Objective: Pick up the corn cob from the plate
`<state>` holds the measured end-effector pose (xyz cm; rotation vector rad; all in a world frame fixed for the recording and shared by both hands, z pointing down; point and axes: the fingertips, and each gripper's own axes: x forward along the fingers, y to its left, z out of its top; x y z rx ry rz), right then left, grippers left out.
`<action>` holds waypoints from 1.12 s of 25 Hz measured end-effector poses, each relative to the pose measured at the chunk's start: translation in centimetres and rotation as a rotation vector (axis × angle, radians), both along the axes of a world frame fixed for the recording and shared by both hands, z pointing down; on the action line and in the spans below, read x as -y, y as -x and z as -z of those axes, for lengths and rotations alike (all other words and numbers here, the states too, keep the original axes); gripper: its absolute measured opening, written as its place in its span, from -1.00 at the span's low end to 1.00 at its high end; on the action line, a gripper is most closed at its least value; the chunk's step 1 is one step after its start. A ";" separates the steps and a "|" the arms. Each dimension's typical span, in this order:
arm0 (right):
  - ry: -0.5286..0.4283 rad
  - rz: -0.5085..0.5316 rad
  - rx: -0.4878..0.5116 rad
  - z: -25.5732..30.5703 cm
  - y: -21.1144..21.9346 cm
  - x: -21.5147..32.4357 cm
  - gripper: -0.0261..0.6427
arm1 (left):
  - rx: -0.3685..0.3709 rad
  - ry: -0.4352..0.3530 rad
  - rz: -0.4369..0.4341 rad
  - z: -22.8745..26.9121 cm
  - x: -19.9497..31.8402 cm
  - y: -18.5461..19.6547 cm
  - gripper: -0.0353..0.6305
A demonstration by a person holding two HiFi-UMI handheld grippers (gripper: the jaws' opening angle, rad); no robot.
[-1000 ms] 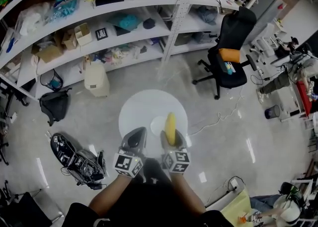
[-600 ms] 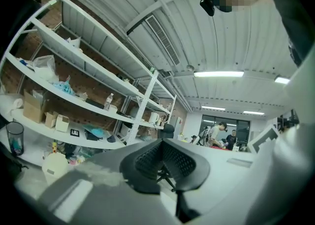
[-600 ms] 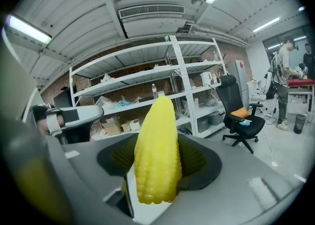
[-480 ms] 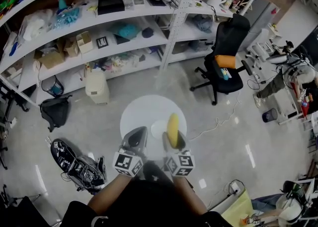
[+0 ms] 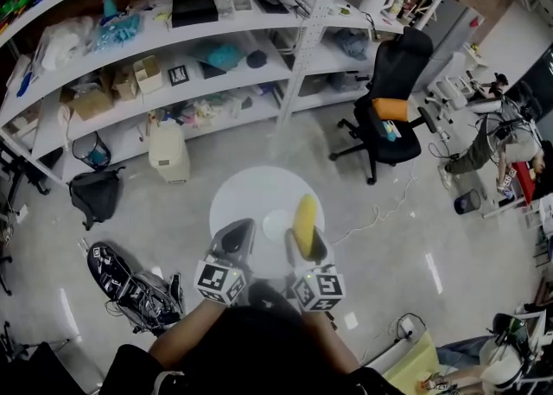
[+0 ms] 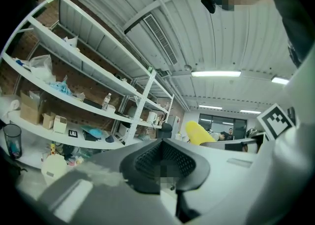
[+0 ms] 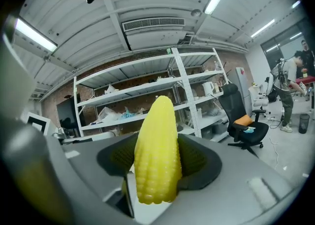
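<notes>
The yellow corn cob (image 5: pixel 304 214) is held upright, tip up, between the pads of my right gripper (image 5: pixel 305 242), which is shut on it above the small white plate (image 5: pixel 274 226). In the right gripper view the corn cob (image 7: pixel 156 150) fills the gap between the dark ribbed pads (image 7: pixel 202 162). My left gripper (image 5: pixel 237 239) hangs beside it on the left over the round white table (image 5: pixel 251 187), jaws together and empty. From the left gripper view the corn cob (image 6: pixel 199 133) shows off to the right beyond the left gripper (image 6: pixel 165 164).
The table stands on a grey floor. White shelves (image 5: pixel 173 47) full of boxes run along the back, a black office chair (image 5: pixel 393 95) is at the right, a white bin (image 5: pixel 167 147) and dark bags (image 5: pixel 130 281) at the left.
My right gripper has lifted the corn cob higher above the plate. The left gripper has hardly moved.
</notes>
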<state>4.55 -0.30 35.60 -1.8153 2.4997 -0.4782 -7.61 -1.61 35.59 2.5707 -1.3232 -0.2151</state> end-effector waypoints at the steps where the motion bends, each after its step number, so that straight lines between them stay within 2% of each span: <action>1: -0.002 -0.001 0.000 0.1 0.0 0.1 -0.17 | -0.001 0.001 -0.001 0.0 0.0 0.0 -0.89; 28: -0.014 0.015 -0.021 0.4 0.7 -0.2 -0.17 | -0.012 0.007 -0.010 -0.3 -0.1 0.2 -0.89</action>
